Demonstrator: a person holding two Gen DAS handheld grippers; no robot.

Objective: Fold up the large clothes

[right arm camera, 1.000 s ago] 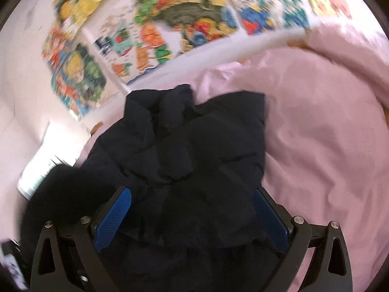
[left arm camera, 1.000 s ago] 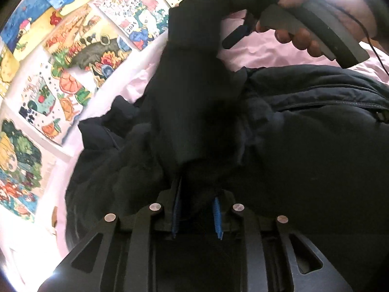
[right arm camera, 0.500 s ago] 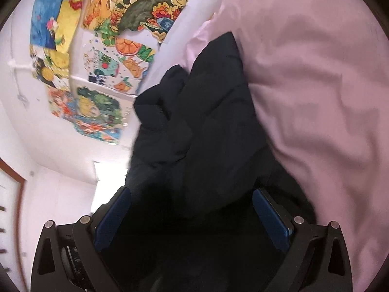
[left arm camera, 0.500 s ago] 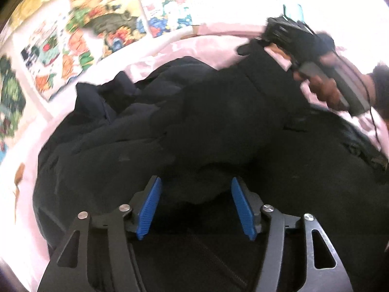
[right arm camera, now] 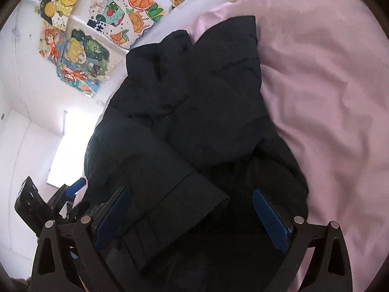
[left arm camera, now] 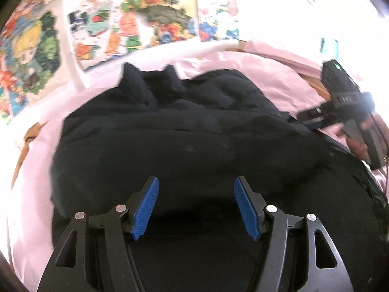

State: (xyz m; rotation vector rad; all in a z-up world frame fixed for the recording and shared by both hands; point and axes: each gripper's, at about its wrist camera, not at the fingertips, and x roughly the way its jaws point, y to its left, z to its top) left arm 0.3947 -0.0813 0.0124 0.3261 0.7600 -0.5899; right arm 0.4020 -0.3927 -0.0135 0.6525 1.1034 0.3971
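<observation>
A large black padded jacket (left arm camera: pixel 184 141) lies bunched on a pink bedsheet (left arm camera: pixel 36 170). It also fills the middle of the right wrist view (right arm camera: pixel 194 112), with one sleeve (right arm camera: pixel 170 194) folded across its body towards my right gripper. My left gripper (left arm camera: pixel 195 206) is open just above the jacket's near part, holding nothing. My right gripper (right arm camera: pixel 192 216) is open over the sleeve cuff and the jacket's lower part. The right gripper also shows in the left wrist view (left arm camera: pixel 350 107), held in a hand at the jacket's right edge.
The pink sheet (right arm camera: pixel 328 97) spreads to the right of the jacket. A white wall with several colourful cartoon posters (left arm camera: pixel 136 22) stands behind the bed. The left gripper (right arm camera: pixel 48 199) shows at the lower left of the right wrist view. A bright window (right arm camera: pixel 63 146) is at left.
My left gripper was shut on the jacket's sleeve a second ago; it has opened and let go. The sleeve now lies across the jacket. My right gripper has pulled away to the right.
</observation>
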